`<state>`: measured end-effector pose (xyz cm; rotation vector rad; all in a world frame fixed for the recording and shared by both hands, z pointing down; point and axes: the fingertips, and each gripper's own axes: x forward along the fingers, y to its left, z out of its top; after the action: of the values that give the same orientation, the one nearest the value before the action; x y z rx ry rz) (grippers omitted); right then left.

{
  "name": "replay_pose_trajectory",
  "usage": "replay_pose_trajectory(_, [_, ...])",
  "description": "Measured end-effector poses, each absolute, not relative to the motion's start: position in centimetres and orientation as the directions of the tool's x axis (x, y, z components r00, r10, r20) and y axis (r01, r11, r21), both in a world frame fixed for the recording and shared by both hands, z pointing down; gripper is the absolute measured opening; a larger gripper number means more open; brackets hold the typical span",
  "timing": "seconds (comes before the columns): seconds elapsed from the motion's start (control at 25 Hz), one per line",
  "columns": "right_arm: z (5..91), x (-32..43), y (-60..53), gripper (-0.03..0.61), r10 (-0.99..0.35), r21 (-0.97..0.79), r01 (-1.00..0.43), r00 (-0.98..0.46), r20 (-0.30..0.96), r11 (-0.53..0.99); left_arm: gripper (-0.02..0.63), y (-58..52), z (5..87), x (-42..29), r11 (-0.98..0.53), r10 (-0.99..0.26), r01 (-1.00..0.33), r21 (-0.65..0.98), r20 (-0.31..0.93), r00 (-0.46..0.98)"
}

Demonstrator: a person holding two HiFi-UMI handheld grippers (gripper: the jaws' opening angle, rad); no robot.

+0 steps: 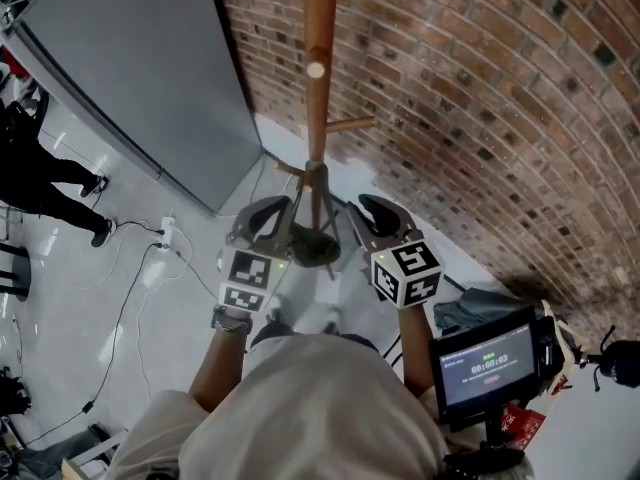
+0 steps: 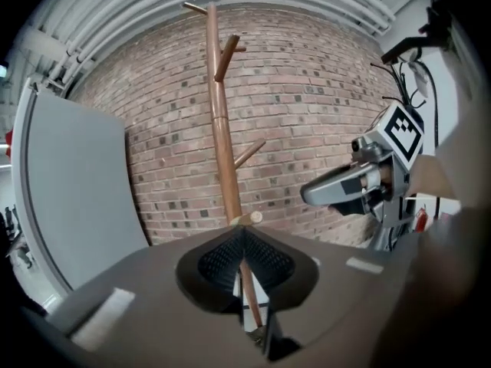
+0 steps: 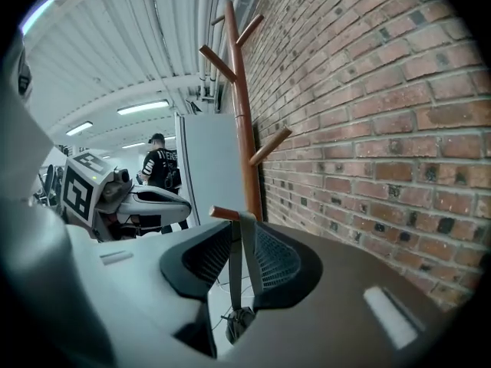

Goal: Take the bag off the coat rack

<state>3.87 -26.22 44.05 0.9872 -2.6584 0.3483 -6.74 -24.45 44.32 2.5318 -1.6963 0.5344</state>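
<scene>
From the head view, the wooden coat rack (image 1: 318, 88) stands against a brick wall (image 1: 480, 98), with a grey panel (image 1: 130, 68) to its left. The bag (image 1: 316, 248) shows as a small dark rounded lump low on the pole, under pale straps that spread apart toward it. The left gripper (image 1: 283, 208) and the right gripper (image 1: 368, 206) sit just beside it, one on each side. Each carries a cube of black-and-white square markers. A small screen (image 1: 487, 366) at lower right shows green and white figures, too small to read.

The left gripper view takes in the rack almost top to bottom, its pegs angling upward. The left claw is closed tip to tip just under a round peg end (image 2: 252, 218), with nothing clearly pinched in it. Only the pole and a pale strip show through the slit lower down. The other gripper is off to the right.

The right gripper view alone shows how the bag hangs. Its grey strap (image 3: 236, 259) is looped over a low peg (image 3: 222, 213) and drops between the right claw's fingers. These stand apart around it without squeezing, and the dark bag dangles below. A person in a dark top (image 3: 159, 167) stands beyond, and the lettering on the back is unreadable.
</scene>
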Motion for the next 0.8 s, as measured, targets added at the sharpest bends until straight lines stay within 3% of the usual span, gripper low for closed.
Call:
replay_pose_trajectory(0.12, [45.2,3.0,-26.8,0.104,-0.615,-0.110,-0.690,-0.697,0.368,0.716,0.047,-25.6,45.3,-6.9,-0.453,-0.860,-0.881,-0.140,0.328,0.391])
replay_pose_trajectory(0.8, [54.0,-0.8,-29.5,0.153,-0.583,-0.102,-0.708,-0.646,0.492,0.699,0.117,-30.0,54.1,-6.2,-0.574,-0.748,-0.817,-0.064,0.448,0.490])
